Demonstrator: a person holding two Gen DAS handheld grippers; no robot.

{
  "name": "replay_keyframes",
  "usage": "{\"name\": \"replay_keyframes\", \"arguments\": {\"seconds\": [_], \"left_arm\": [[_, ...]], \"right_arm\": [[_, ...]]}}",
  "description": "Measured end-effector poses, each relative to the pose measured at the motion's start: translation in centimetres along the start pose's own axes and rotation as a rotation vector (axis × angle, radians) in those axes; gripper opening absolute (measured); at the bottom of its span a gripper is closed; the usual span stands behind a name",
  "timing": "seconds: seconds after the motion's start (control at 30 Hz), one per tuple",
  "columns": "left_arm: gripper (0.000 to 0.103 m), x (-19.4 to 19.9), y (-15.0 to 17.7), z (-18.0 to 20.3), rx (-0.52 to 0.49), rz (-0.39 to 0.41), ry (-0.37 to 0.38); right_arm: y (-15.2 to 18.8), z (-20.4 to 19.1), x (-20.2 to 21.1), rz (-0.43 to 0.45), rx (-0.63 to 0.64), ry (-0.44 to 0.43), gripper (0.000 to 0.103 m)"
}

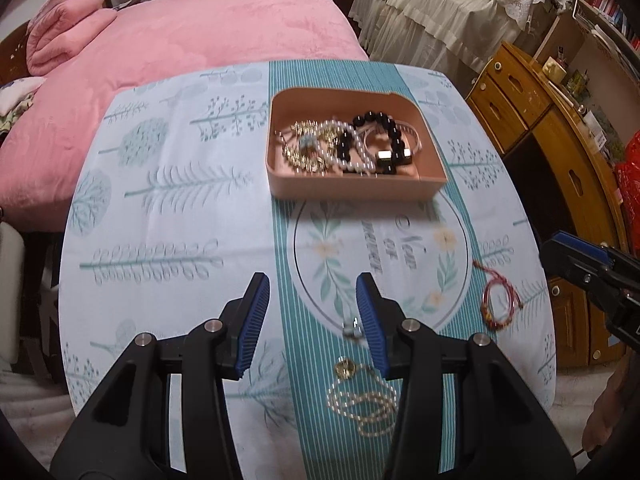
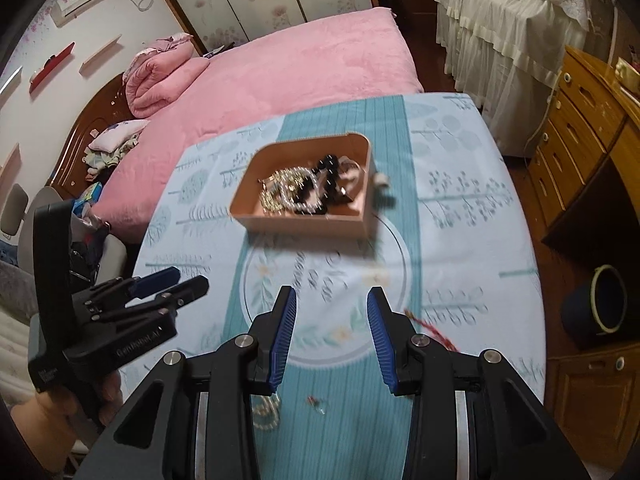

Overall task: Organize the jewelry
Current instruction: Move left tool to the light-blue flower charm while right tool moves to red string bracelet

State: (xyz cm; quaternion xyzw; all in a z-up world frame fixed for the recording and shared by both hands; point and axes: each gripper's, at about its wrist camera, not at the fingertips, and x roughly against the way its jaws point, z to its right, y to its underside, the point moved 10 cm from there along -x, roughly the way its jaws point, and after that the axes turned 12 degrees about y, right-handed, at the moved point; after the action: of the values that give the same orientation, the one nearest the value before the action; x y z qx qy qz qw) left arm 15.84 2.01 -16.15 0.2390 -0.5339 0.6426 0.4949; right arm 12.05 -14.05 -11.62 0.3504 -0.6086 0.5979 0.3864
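A pink box (image 1: pixel 352 191) stands at the far middle of the table and holds a black bead bracelet (image 1: pixel 394 136), pearls and gold chains. Loose on the cloth lie a red string bracelet (image 1: pixel 500 300), a pearl necklace with a gold pendant (image 1: pixel 360 400) and a small silver piece (image 1: pixel 352 330). My left gripper (image 1: pixel 312 278) hovers open over the near cloth, nothing between its pads. My right gripper (image 2: pixel 331 292) is open and empty too, short of the box (image 2: pixel 304 224). The red bracelet (image 2: pixel 432 330) shows beside its right finger, the pearl necklace (image 2: pixel 266 412) below its left. The left gripper (image 2: pixel 190 278) is at the left.
A pink bed (image 1: pixel 180 60) borders the table's far left side. Wooden drawers (image 1: pixel 532 128) stand to the right, with a dark bucket (image 2: pixel 600 304) on the floor. The tablecloth (image 1: pixel 180 220) has rounded edges close on both sides. A hand (image 2: pixel 48 412) holds the left gripper.
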Motion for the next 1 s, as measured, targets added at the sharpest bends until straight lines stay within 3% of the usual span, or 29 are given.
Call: {"name": "replay_keyframes", "arguments": {"seconds": [0.43, 0.73, 1.0], "left_arm": [[0.042, -0.2, 4.5, 1.6, 0.009, -0.055, 0.008], [0.042, -3.1, 6.3, 1.9, 0.018, -0.12, 0.001], [0.042, -5.8, 6.3, 1.7, 0.023, -0.159, -0.006]], "right_arm": [[6.2, 4.8, 1.8, -0.028, 0.009, 0.058, 0.037], [10.0, 7.2, -1.0, -0.109, -0.02, 0.073, 0.037], [11.1, 5.6, -4.5, -0.158, 0.044, 0.08, 0.037]]}}
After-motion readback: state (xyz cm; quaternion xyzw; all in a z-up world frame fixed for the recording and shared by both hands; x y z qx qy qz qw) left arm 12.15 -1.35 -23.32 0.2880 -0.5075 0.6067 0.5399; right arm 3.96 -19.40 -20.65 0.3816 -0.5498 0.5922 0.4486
